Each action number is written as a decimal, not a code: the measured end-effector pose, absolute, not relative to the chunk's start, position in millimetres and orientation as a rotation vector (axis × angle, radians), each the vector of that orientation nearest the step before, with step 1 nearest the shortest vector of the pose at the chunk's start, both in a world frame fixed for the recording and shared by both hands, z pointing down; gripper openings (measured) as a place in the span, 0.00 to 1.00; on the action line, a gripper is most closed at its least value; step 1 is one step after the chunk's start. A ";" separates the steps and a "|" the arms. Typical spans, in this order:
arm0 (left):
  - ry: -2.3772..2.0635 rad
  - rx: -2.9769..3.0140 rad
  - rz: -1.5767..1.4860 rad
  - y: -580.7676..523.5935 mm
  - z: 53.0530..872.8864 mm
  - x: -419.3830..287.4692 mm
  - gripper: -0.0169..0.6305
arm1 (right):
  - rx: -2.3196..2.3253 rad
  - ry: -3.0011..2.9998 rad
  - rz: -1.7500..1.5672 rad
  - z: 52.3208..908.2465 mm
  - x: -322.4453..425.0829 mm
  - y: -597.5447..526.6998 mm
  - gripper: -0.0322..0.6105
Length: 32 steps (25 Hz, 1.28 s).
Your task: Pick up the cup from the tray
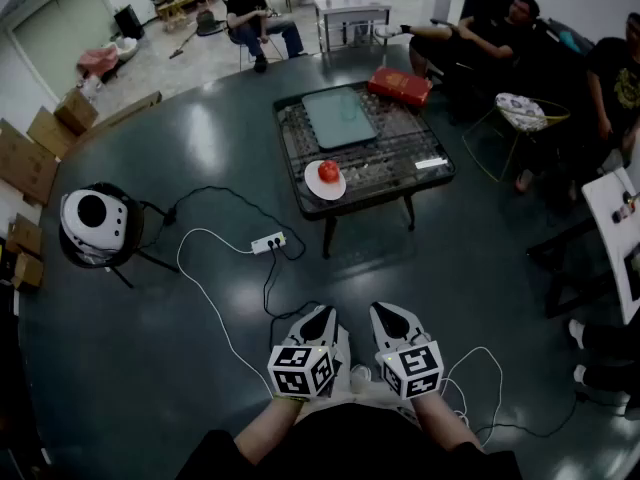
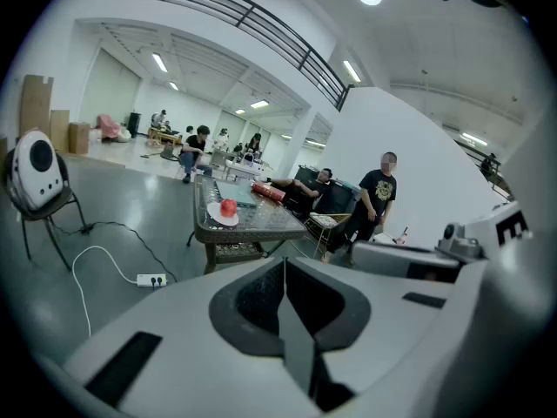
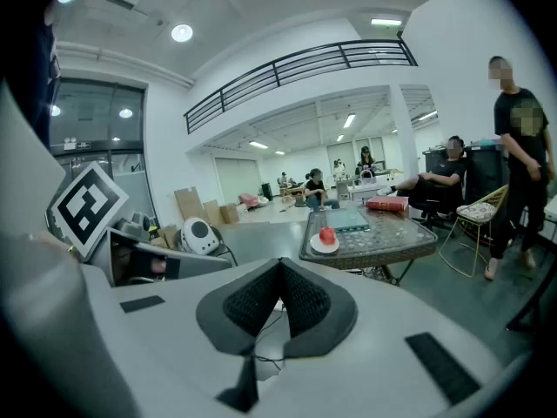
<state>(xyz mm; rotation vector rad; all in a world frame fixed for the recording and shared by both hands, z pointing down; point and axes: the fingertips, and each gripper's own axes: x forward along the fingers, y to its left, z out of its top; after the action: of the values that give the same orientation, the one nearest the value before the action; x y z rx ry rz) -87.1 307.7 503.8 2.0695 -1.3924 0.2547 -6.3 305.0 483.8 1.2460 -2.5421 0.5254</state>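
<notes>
A red cup (image 1: 328, 171) sits on a white round saucer (image 1: 325, 184) at the near left corner of a low dark wicker table (image 1: 420, 176), far ahead of me. It also shows in the left gripper view as the cup (image 2: 228, 207) and in the right gripper view as the cup (image 3: 327, 234). A pale green tray (image 1: 340, 116) lies on the table behind it. My left gripper (image 1: 322, 314) and right gripper (image 1: 388, 312) hang side by side close to my body, well short of the table. Left gripper (image 2: 285, 262) and right gripper (image 3: 280, 261) are both shut, with nothing between them.
A red box (image 1: 399, 85) lies on the table's far right corner. On the floor between me and the table lie a white power strip (image 1: 268, 242) and cables. A round white appliance on a stand (image 1: 92, 224) is at left. People sit at right and behind; a white table (image 1: 612, 218) stands at right.
</notes>
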 end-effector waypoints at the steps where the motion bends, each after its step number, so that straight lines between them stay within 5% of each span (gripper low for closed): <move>1: -1.395 2.064 0.233 317.3 501.0 -84.9 0.05 | 1.247 -2.545 0.524 482.9 -5.3 317.3 0.06; 32: -1.421 2.166 0.245 392.6 477.4 -58.9 0.05 | 1.178 -2.631 0.446 462.9 1.6 401.2 0.06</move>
<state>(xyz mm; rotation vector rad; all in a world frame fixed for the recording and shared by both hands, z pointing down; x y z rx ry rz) -58.9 392.6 477.4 2.1660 -1.4211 0.2449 1.6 401.2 462.9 1.1782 -2.6310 0.4464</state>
